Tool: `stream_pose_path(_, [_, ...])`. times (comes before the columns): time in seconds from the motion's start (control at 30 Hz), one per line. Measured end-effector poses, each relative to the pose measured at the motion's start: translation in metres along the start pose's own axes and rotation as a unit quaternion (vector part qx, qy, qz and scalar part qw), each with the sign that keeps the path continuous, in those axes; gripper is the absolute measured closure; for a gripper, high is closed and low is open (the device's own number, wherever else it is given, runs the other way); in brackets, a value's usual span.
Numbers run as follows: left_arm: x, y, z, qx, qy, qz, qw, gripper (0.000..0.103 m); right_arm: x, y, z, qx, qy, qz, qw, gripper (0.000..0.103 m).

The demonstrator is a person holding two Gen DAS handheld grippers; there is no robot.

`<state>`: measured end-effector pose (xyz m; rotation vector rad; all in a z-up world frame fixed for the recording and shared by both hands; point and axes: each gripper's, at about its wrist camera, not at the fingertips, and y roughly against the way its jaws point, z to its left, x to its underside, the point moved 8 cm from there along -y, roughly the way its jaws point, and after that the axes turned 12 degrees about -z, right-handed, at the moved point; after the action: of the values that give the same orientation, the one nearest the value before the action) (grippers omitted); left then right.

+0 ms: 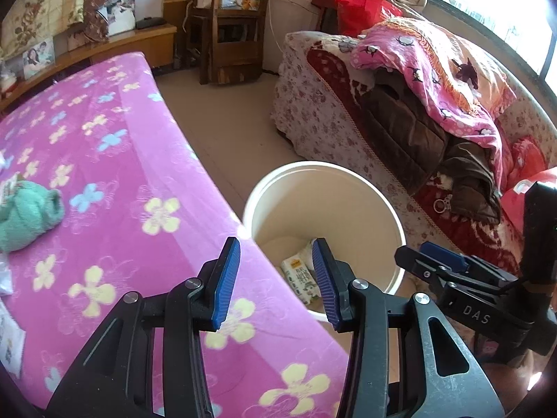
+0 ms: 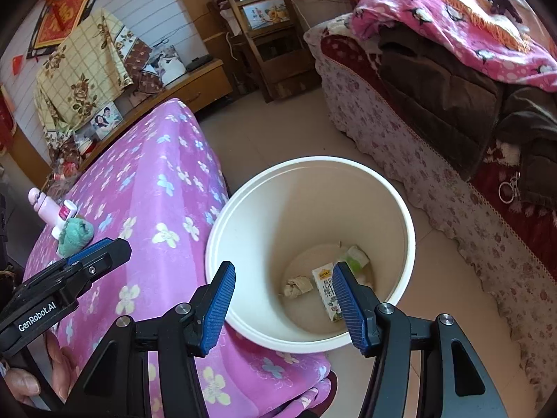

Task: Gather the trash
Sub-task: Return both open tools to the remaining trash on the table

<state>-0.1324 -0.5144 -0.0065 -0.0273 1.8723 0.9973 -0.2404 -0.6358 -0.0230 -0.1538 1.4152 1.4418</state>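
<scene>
Both tongs are part open and hold nothing: the right tongs [image 2: 283, 308] hang over the white bin [image 2: 222, 230]. The left tongs [image 1: 275, 282] are nearer the green cloth [image 1: 29, 214], at the left of the frame on the pink tabletop [image 1: 139, 181].

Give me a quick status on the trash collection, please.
Left gripper and right gripper open, empty, over white bin. Milk carton and crumpled paper inside. Nothing in the way.

A beige tiled floor [image 2: 278, 132] is seen between a table draped in pink flowered cloth [image 1: 122, 160] and a sofa covered in rose-print fabric [image 1: 313, 118]. A dark wooden chair [image 1: 229, 24] is stood against the white panelled wall [image 2: 149, 7]. Strong daylight is admitted by a window [image 1: 494, 3] behind the sofa.
</scene>
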Motion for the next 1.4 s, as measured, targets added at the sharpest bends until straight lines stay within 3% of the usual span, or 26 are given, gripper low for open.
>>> stream_pose_path(0.7, [0.005,0.074,0.06,-0.068,0.006,-0.053,0.9963,0.062,-0.008,0.034,0.093,-0.038,0.063,-0.025,0.997,0.047])
stream_pose_path(1.13, [0.027,0.135,0.145,-0.145,0.048,-0.071,0.9857,0.062,0.016,0.025,0.179,-0.086,0.101,-0.003,0.991,0.046])
stream_pose_path(1.4, [0.042,0.173,0.199,-0.188,0.08,-0.078,0.9758,0.062,0.035,0.021,0.241,-0.127,0.135,0.012,0.983,0.04])
